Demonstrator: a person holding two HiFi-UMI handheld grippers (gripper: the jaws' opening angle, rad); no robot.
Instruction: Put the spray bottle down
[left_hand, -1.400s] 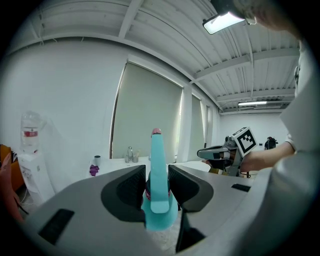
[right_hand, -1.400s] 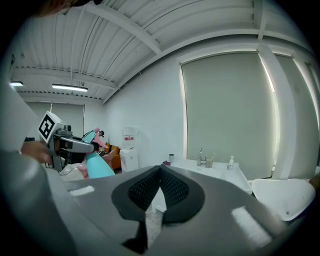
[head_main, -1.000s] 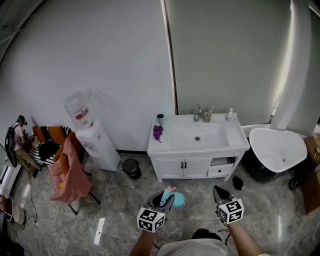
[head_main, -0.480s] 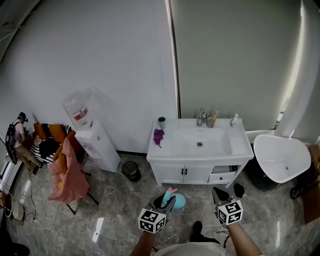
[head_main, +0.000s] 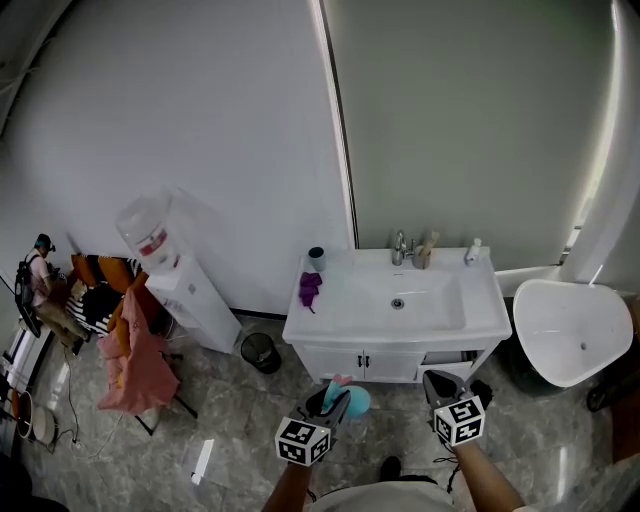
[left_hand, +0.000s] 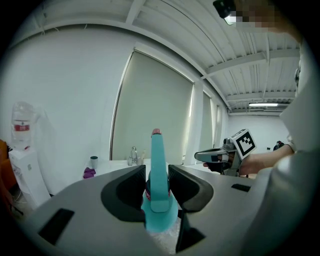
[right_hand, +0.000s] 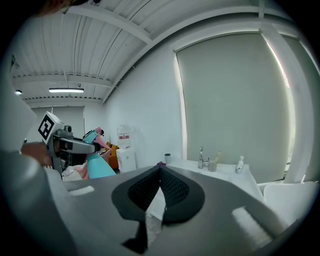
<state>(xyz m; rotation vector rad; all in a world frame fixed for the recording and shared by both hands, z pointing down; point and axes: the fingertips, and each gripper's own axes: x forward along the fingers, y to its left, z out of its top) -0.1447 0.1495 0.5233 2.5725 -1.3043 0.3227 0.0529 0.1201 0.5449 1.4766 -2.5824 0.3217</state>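
Observation:
A teal spray bottle (head_main: 351, 398) with a pink nozzle tip stands upright between the jaws of my left gripper (head_main: 331, 404), which is shut on its neck. The left gripper view shows the bottle's teal trigger head (left_hand: 159, 176) pinched between the two dark pads (left_hand: 129, 186). My right gripper (head_main: 441, 386) hovers beside it on the right, shut with nothing in it; its pads (right_hand: 172, 187) meet at the tips. Both grippers hang above the floor just in front of the white sink vanity (head_main: 340, 318). From the right gripper view the bottle (right_hand: 98, 168) shows at the left.
On the vanity are a purple cloth (head_main: 309, 288), a dark cup (head_main: 316, 258), a faucet (head_main: 399, 246) and a soap bottle (head_main: 472, 251). A white tub (head_main: 575, 332) stands right, a bin (head_main: 259, 351) and water dispenser (head_main: 172, 282) left, a chair with pink cloth (head_main: 130, 352) farther left.
Both grippers have moved forward together toward the vanity, which now lies closer in the head view. The left gripper still holds the bottle; the right stays shut.

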